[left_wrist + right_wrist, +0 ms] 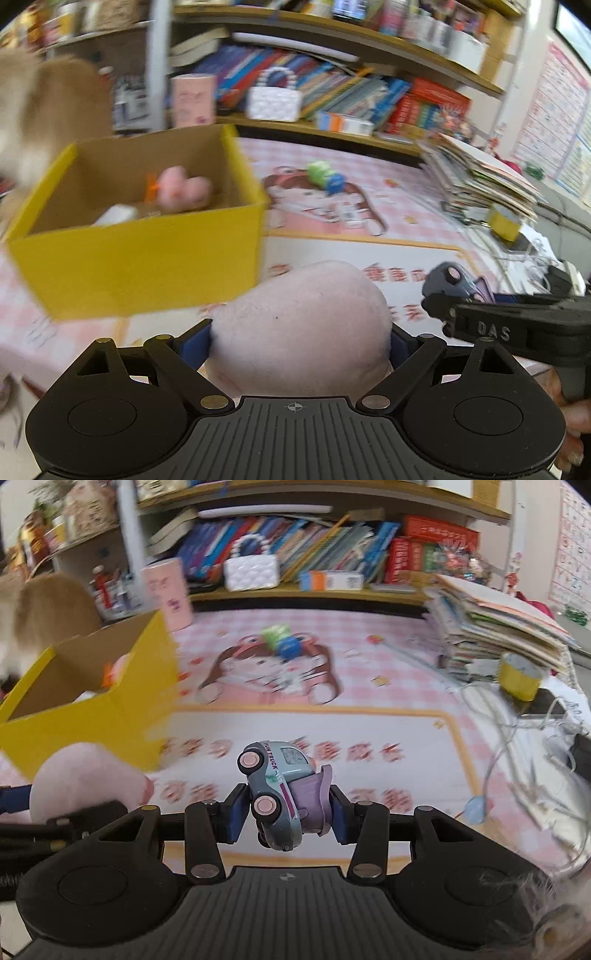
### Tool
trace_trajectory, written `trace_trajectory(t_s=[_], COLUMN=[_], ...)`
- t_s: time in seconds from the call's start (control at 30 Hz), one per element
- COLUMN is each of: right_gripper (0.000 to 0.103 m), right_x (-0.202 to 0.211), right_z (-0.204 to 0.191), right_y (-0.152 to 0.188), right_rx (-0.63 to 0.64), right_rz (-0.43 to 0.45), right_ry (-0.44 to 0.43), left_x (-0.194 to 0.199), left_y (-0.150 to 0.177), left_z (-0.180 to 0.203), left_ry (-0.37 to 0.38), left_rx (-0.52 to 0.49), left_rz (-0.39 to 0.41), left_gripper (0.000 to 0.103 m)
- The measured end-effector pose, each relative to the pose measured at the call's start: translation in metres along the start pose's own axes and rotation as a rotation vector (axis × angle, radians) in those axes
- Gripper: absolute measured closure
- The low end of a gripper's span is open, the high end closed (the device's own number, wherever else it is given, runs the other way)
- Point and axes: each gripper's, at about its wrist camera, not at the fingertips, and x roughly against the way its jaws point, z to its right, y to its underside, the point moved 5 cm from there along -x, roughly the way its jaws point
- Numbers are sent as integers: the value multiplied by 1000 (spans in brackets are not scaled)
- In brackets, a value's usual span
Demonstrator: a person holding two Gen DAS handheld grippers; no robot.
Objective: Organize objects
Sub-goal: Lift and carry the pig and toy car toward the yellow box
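The open yellow cardboard box (140,258) is awaiting 2 carried toys: left gripper (299,339) pinching a pale pink plush lump (303,317), right gripper (288,812) pinching a light-blue toy truck (277,786), both needing release above it.

light: bright, even | blur: motion smear left and background | edges: fisheye bending, dark corners

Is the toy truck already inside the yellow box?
No. The toy truck is clamped between the right gripper's pads above the mat, apart from the yellow box.
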Motion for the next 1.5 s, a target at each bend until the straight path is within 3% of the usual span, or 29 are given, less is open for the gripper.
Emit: trace_trajectory(t_s=[0.33,0.67,1.23,1.5], right_gripper=[60,60,60,60], right_x=[24,40,51,42], right_z=[-86,-145,-178,-182], right_y=[36,53,53,50], right_rx=[107,174,201,204], right_rz=[-33,-24,12,-5], right_ry=[-114,-178,-185,-173], left_x=[53,96,120,111], left_y=[34,53,50,45], left_z=[-66,-109,-131,-131], left_ry=[-95,-149,-150,-136], left_rx=[97,148,130,117], left_rz=[19,67,135,120], left_gripper=[11,11,11,11])
